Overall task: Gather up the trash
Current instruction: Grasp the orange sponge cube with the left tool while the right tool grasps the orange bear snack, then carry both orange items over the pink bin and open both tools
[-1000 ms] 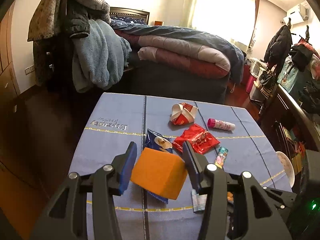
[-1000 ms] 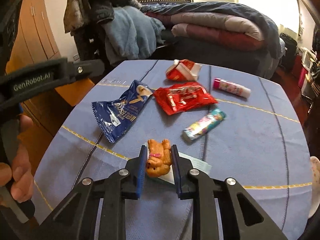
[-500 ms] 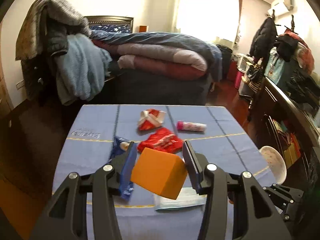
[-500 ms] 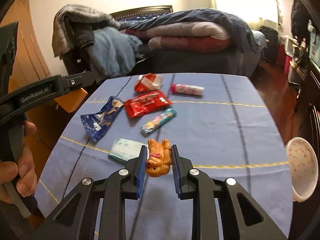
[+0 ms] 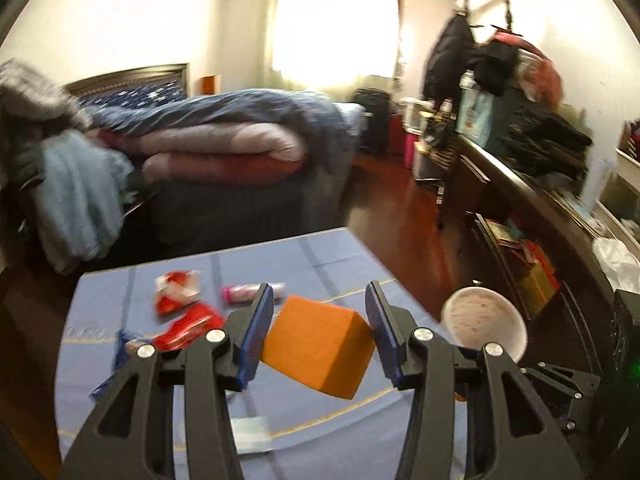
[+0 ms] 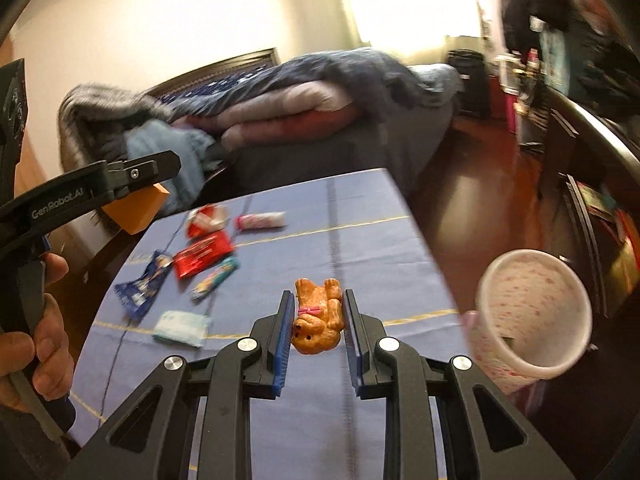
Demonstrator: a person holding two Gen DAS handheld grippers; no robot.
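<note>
My left gripper (image 5: 319, 300) is shut on an orange foam block (image 5: 320, 344), held above the blue tablecloth (image 5: 304, 256). My right gripper (image 6: 317, 296) is shut on a small brown toy bear (image 6: 316, 320) with a pink bow. A white, pink-speckled bin (image 6: 532, 304) stands just off the table's right edge, to the right of both grippers, also in the left wrist view (image 5: 480, 320). On the cloth lie a red wrapper (image 6: 204, 254), a blue wrapper (image 6: 144, 284), a crumpled red-and-white pack (image 6: 206, 220), a pink tube (image 6: 260, 221), a colourful stick pack (image 6: 216, 278) and a tissue pack (image 6: 182, 326).
A bed (image 5: 224, 148) piled with quilts stands beyond the table, with clothes on a chair (image 5: 72, 188) at its left. A dark sideboard (image 5: 540, 216) with clutter runs along the right. A person's hand (image 6: 40, 344) holds the left gripper's handle. Both views are blurred.
Both grippers have swung right and risen a little, each keeping its object. The trash on the cloth has slid left in view, and the speckled bin has come up at the right.
</note>
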